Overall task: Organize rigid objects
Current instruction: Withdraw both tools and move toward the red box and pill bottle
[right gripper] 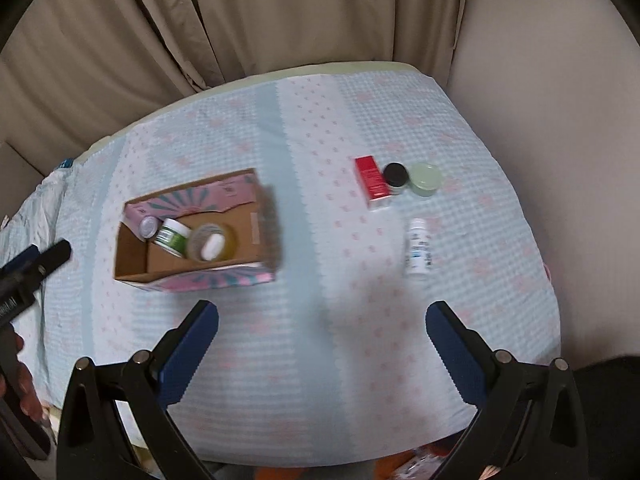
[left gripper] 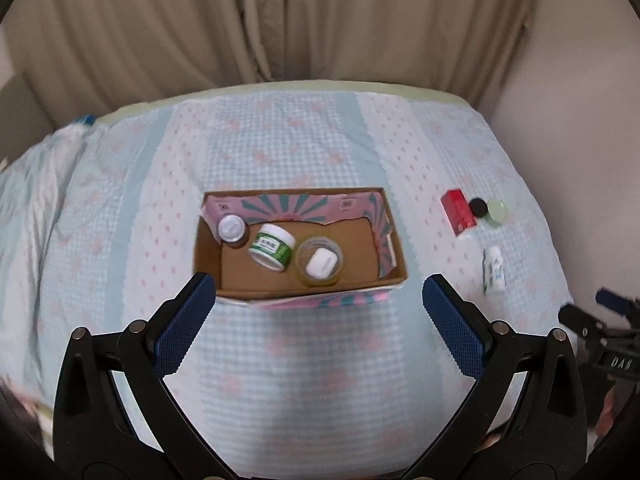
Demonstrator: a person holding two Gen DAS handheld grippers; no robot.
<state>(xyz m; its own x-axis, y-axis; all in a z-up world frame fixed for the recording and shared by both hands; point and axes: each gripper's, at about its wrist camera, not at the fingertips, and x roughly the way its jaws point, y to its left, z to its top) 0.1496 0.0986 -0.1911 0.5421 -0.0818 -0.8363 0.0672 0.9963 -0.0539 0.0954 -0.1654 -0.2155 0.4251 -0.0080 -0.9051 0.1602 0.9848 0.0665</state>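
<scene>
three jars lie in the box (left gripper: 300, 280), with four more items (left gripper: 460, 212) well to its right.

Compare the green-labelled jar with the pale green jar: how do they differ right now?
The green-labelled jar lies tilted inside the cardboard box; the pale green jar stands upright on the cloth, outside it. The first is white with a green label, the second plain pale green. Both are short, round and lidded.

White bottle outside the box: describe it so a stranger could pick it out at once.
Start at the cardboard box on the checked cloth, then look right to the loose items. Nearer than the red carton and the two jars lies the white bottle, apart from them. It alone lies on its side, slim and white with a printed label.
</scene>
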